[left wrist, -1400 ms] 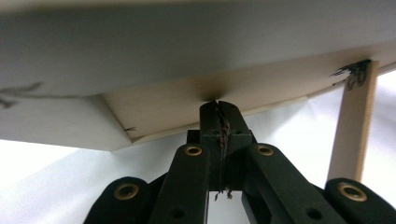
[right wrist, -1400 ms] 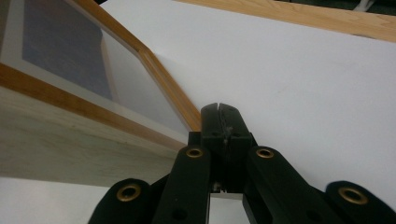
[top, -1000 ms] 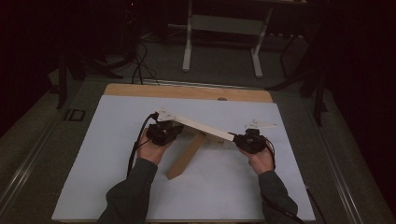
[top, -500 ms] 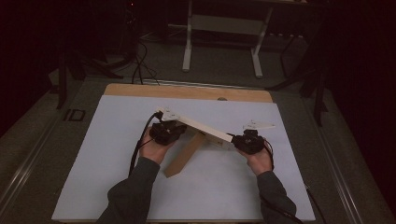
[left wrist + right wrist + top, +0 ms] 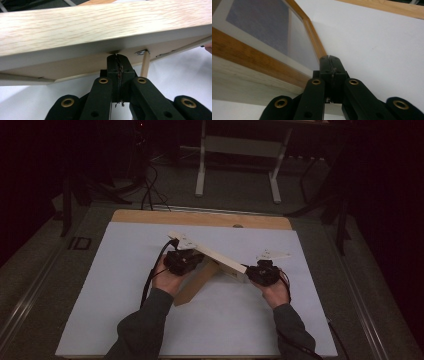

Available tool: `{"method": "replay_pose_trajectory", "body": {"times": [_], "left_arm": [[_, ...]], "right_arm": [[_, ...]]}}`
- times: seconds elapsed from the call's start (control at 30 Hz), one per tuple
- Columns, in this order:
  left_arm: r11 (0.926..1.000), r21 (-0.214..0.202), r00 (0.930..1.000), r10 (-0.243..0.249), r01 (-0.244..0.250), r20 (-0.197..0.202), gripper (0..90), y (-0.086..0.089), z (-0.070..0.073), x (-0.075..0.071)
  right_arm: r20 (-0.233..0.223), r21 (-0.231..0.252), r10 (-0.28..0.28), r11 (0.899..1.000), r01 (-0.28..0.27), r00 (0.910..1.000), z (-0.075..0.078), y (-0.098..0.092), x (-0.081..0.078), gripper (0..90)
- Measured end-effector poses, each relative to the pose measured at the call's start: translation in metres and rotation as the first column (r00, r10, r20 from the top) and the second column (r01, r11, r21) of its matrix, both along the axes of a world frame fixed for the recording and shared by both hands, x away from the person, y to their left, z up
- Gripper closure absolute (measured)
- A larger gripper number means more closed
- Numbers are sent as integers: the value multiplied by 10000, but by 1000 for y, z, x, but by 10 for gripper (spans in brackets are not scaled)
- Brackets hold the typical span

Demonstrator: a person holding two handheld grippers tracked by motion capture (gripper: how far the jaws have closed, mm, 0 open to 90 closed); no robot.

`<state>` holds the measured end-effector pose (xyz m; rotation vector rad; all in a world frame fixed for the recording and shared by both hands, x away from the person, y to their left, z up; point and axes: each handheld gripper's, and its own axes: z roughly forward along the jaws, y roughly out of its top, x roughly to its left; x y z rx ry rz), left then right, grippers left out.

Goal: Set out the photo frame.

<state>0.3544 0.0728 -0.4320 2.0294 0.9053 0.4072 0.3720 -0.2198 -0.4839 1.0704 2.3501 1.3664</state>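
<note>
Item under handling: a light wooden panel [image 5: 215, 255], lying as a long pale strip across the centre of the high view, slanting from upper left down to lower right. A second wooden board [image 5: 197, 281] runs beneath it toward the lower left, resting on the white table [image 5: 110, 290].

Left gripper [image 5: 183, 261]: just below the panel's upper-left stretch in the high view. In the left gripper view its jaws are pressed together, tips meeting the underside of the panel [image 5: 100, 30] at frame centre; nothing is visibly pinched between them. A thin wooden dowel [image 5: 145, 65] stands just right of the tips (its upper end meets the panel).

Right gripper [image 5: 262, 272]: at the panel's lower-right end in the high view. In the right gripper view the jaws are likewise together, tips beside the corner of a framed edge [image 5: 312, 37] with a glazed face; whether they touch it cannot be told
</note>
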Motion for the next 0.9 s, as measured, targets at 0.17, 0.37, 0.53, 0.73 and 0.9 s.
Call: {"method": "replay_pose_trajectory", "body": {"times": [0.17, 0.37, 0.53, 0.73, 0.9], "left_arm": [[9998, 67, 9998, -162, 161, 78, 900, -5, 2, 1], [9995, 60, 9995, -304, 303, 104, 900, -8, 4, 0], [9992, 77, 9992, -396, 395, 97, 900, -8, 5, -1], [9991, 133, 9991, -411, 409, 138, 900, -8, 6, -2], [9988, 133, 9987, -478, 476, 191, 900, -9, 7, -4]], "right_arm": [[-34, -19, 65, 10000, -66, 10000, -2, 3, -1, 897], [-65, -44, 190, 9998, -191, 9998, -4, 6, -2, 898], [-58, -93, 250, 9996, -251, 9997, -5, 7, -3, 898], [-108, -162, 326, 9993, -328, 9994, -7, 9, -4, 898], [-135, -162, 318, 9994, -320, 9994, -8, 9, -5, 898]]}}
